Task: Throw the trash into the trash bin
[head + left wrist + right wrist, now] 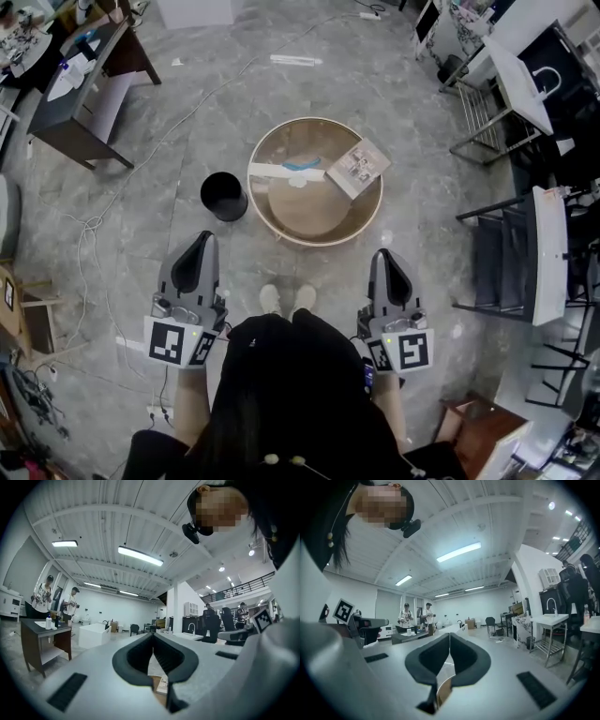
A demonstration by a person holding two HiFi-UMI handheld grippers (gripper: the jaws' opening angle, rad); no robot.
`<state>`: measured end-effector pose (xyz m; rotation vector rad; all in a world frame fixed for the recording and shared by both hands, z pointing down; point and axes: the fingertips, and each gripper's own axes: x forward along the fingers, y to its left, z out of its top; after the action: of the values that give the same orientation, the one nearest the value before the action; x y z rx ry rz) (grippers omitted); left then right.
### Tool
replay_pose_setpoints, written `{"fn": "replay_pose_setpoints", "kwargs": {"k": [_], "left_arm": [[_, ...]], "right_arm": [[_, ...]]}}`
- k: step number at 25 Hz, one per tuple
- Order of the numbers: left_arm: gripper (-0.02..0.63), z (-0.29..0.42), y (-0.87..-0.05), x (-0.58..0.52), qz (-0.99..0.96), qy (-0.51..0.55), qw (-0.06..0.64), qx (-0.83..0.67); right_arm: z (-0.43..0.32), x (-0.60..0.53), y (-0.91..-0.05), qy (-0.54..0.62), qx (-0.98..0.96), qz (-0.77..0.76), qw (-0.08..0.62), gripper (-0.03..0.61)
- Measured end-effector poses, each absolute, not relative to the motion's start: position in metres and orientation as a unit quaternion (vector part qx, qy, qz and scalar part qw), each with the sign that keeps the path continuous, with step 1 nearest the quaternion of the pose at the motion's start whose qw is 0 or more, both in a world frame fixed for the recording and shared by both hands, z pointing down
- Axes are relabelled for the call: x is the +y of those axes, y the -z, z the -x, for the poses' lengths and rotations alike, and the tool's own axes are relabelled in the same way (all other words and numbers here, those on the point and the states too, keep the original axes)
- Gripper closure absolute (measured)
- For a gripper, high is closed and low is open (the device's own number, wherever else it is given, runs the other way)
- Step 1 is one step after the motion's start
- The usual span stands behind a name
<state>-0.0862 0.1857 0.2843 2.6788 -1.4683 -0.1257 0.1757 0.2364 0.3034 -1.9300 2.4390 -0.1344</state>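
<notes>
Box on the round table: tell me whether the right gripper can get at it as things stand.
Probably yes: the box lies uncovered at the table's right rim, and nothing stands between it and the right gripper. The jaws are shut, so they must open first.

On the round bench (278, 228), a booklet (357, 168) lies right, a strip (275, 172) left — the trash bin (223, 196) stands just left of the bench.

Head view downward, gripper views level (forward)
</notes>
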Motion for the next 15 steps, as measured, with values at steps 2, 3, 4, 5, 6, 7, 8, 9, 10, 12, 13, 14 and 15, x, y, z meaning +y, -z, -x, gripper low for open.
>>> {"fn": "replay_pose_setpoints", "kwargs": {"k": [2, 3, 4, 5, 6, 7, 8, 9, 10, 12, 13, 14, 15], "left_arm": [[0.607, 0.095, -0.288, 0.190, -0.876, 0.040, 0.043, -0.478], [0.607, 0.100, -0.292, 0.192, -0.876, 0.037, 0.045, -0.479], [0.607, 0.105, -0.296, 0.195, -0.875, 0.032, 0.047, -0.480], [0.607, 0.110, -0.302, 0.198, -0.875, 0.028, 0.051, -0.480], [0.607, 0.114, -0.309, 0.201, -0.876, 0.025, 0.057, -0.478], [0.607, 0.118, -0.316, 0.203, -0.877, 0.023, 0.063, -0.476], [0.607, 0.121, -0.322, 0.203, -0.878, 0.024, 0.069, -0.474], [0.606, 0.124, -0.327, 0.202, -0.878, 0.025, 0.076, -0.472], [0.607, 0.127, -0.330, 0.202, -0.877, 0.026, 0.082, -0.472], [0.606, 0.131, -0.336, 0.204, -0.874, 0.025, 0.093, -0.476], [0.606, 0.133, -0.338, 0.203, -0.873, 0.021, 0.096, -0.478], [0.606, 0.134, -0.341, 0.199, -0.871, 0.017, 0.098, -0.481], [0.606, 0.134, -0.344, 0.195, -0.869, 0.013, 0.102, -0.484]], "right_arm": [[-0.166, 0.234, -0.308, 0.050, 0.791, 0.609, 0.012, 0.565], [-0.160, 0.233, -0.310, 0.054, 0.795, 0.605, 0.012, 0.540], [-0.155, 0.234, -0.312, 0.058, 0.797, 0.601, 0.009, 0.506], [-0.150, 0.235, -0.316, 0.058, 0.800, 0.598, 0.002, 0.477], [-0.146, 0.237, -0.320, 0.055, 0.800, 0.597, -0.010, 0.464], [-0.143, 0.238, -0.326, 0.049, 0.800, 0.597, -0.025, 0.459], [-0.140, 0.239, -0.333, 0.043, 0.800, 0.597, -0.041, 0.457], [-0.138, 0.239, -0.342, 0.041, 0.799, 0.597, -0.058, 0.457], [-0.135, 0.240, -0.351, 0.045, 0.799, 0.595, -0.074, 0.456], [-0.132, 0.242, -0.367, 0.067, 0.796, 0.592, -0.103, 0.454], [-0.132, 0.241, -0.373, 0.078, 0.795, 0.591, -0.116, 0.454], [-0.133, 0.239, -0.380, 0.087, 0.795, 0.587, -0.128, 0.449], [-0.134, 0.236, -0.387, 0.093, 0.796, 0.582, -0.138, 0.441]]}}
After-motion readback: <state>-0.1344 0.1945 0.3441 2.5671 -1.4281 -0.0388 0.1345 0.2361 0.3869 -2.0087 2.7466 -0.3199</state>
